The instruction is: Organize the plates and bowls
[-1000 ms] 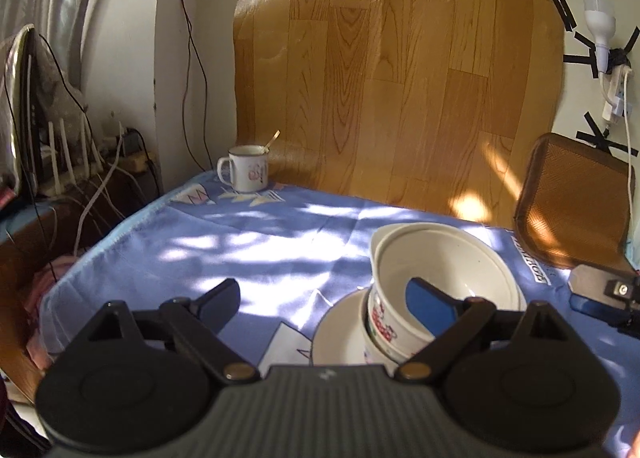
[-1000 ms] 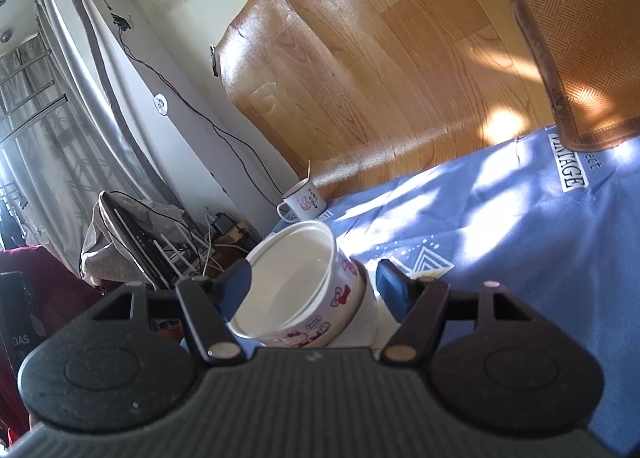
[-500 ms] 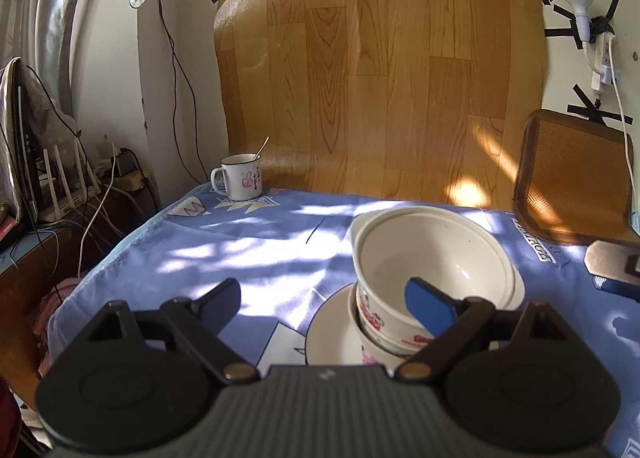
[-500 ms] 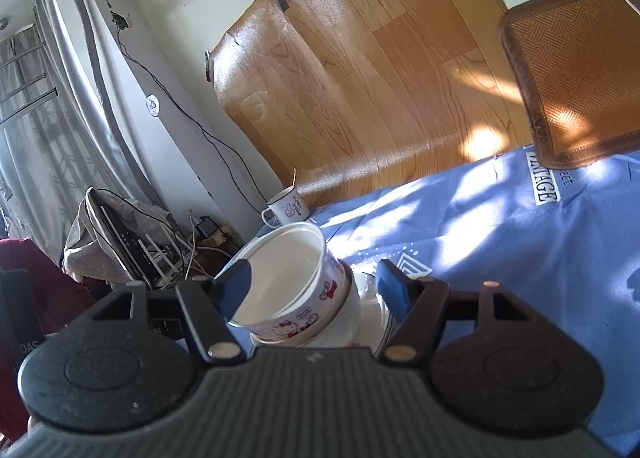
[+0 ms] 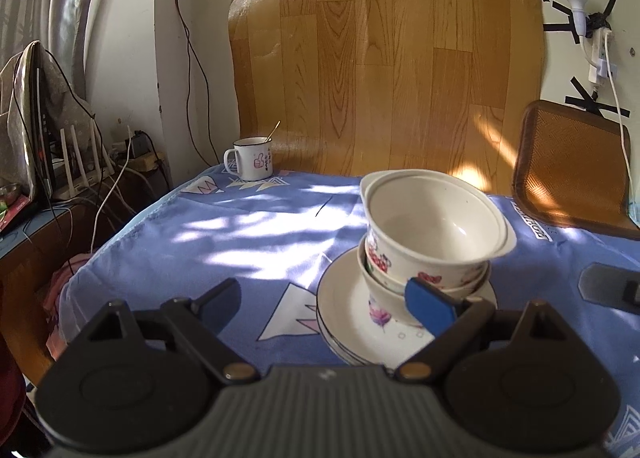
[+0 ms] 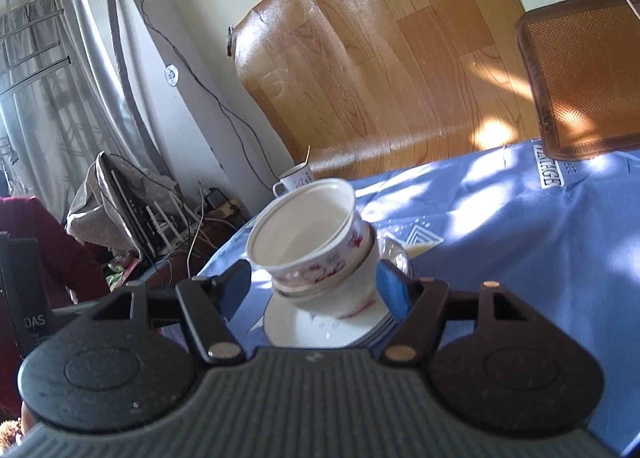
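Floral bowls (image 5: 432, 242) nested, tilted, atop stacked white plates (image 5: 352, 322)

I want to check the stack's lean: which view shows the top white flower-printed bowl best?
The left wrist view: the top white flower-printed bowl appears large, with its rim, inside and tilt in the bowl below all clear. The right wrist view shows it smaller, framed between the fingers, leaning the same way.

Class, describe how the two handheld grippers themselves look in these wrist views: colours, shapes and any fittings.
The left gripper and right gripper look alike: ribbed dark grey body, two round black discs, angled black finger arms on brass-coloured pivot pins, and blue pads at the tips. No cables, hands or sleeves show.
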Action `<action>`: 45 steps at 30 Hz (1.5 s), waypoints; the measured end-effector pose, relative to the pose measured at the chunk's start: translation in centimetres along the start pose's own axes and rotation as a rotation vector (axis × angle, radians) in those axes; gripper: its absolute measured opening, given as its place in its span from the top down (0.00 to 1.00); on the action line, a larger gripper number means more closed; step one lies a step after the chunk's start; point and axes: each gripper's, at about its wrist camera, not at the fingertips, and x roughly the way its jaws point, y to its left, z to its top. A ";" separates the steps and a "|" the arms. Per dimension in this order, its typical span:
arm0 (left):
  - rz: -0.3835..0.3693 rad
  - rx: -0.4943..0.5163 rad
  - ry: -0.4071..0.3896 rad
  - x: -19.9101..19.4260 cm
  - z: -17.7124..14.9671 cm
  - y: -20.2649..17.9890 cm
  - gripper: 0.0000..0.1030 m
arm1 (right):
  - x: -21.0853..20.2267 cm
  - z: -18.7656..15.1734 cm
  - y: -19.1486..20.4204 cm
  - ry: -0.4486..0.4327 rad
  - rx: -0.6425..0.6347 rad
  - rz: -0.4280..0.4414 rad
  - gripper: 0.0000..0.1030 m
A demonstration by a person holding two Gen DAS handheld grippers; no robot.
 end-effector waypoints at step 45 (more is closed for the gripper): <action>0.005 -0.039 -0.032 -9.0 -7.6 1.8 0.00 | -5.2 -7.5 6.0 -0.036 -0.058 -0.140 0.26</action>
